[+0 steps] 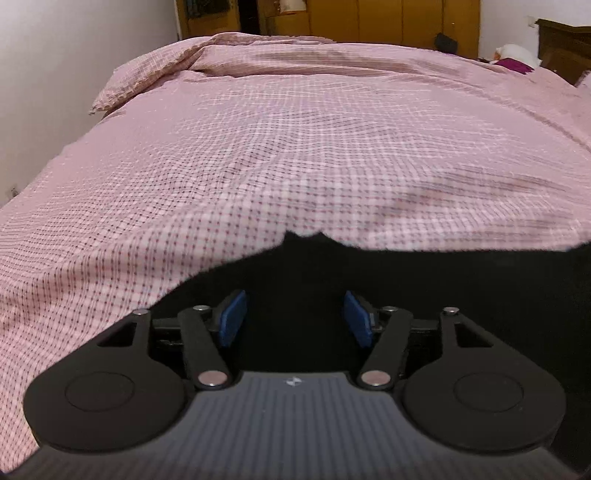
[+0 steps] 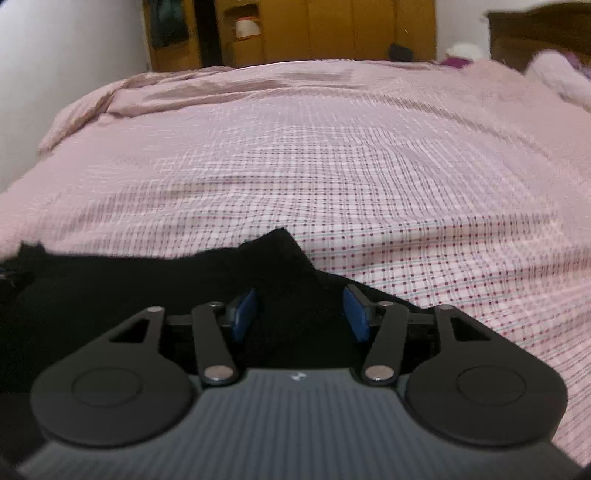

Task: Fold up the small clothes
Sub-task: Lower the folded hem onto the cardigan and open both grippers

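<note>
A black garment (image 1: 406, 280) lies on the pink checked bedspread (image 1: 295, 147), and its edge runs across the lower half of the left wrist view. My left gripper (image 1: 295, 317) hovers over it, open, its blue pads (image 1: 232, 317) wide apart and not pressing the cloth. In the right wrist view the same black garment (image 2: 110, 288) spreads to the left, with a pointed corner rising ahead of my right gripper (image 2: 301, 314). That gripper's blue pads (image 2: 245, 317) stand apart with black cloth between and below them, so it is open.
The bedspread (image 2: 332, 166) fills most of both views, with a turned-back fold (image 1: 147, 74) at the far left. Behind it are wooden wardrobe doors (image 1: 369, 18), a dark headboard (image 1: 565, 48), a white and purple bundle (image 1: 513, 55) at the far right, and a white wall (image 1: 55, 74) on the left.
</note>
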### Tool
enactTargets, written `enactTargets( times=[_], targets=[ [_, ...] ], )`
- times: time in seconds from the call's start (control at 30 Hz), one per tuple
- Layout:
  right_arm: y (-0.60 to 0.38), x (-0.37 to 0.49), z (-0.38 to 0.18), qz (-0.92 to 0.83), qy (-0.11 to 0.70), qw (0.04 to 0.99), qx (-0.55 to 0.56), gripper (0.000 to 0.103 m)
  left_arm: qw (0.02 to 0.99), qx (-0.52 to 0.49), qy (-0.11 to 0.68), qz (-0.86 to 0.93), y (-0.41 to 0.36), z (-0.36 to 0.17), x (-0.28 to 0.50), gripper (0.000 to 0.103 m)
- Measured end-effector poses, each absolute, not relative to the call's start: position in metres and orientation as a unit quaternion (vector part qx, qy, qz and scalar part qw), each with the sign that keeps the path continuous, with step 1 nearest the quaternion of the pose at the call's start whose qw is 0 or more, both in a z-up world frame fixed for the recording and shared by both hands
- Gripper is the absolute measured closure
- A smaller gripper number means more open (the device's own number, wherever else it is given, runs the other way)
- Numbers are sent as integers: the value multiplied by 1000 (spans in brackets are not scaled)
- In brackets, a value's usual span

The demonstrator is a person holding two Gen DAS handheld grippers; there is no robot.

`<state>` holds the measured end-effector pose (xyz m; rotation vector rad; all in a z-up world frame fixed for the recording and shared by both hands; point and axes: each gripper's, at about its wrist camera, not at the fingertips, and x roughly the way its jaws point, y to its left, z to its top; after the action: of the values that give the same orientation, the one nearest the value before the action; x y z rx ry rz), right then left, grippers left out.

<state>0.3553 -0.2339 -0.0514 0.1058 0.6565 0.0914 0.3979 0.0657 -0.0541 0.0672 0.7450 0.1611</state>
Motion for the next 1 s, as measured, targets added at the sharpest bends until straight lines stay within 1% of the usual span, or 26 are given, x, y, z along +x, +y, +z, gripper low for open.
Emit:
enactTargets(
  times=[0.03,0.2,0.3,0.47,0.57,0.67,0.87,0.9,0.93,0.97,1.0],
  targets=[
    [-237,355,-51,46,322,944,63,49,927,33,366,79,67,-54,401,31],
    [-255,335,-33,51,312,944,97,49,928,19,368,63,77,-39,390,31],
    [-264,313,-21,65,305,945,96,49,930,19,362,57,79,-22,367,31],
    [-269,271,-17,105,319,939,76,49,932,8,358,47,84,-4,324,31],
    [-273,248,-18,106,328,937,65,49,932,-1,359,48,87,-2,299,31],
    [-288,236,-19,101,324,936,90,49,930,-16,365,50,92,-7,280,30],
    [-296,242,-33,102,347,925,114,50,920,-33,384,66,100,-29,269,30],
    [-296,242,-36,112,351,922,121,52,920,-38,384,65,102,-31,268,30],
    [-295,242,-37,119,355,919,127,70,920,-43,384,66,103,-32,268,30],
    [-294,241,-37,125,356,917,127,93,920,-44,383,66,104,-33,268,30],
    [-295,239,-36,129,355,917,131,92,921,-42,382,66,103,-34,268,30]
  ],
)
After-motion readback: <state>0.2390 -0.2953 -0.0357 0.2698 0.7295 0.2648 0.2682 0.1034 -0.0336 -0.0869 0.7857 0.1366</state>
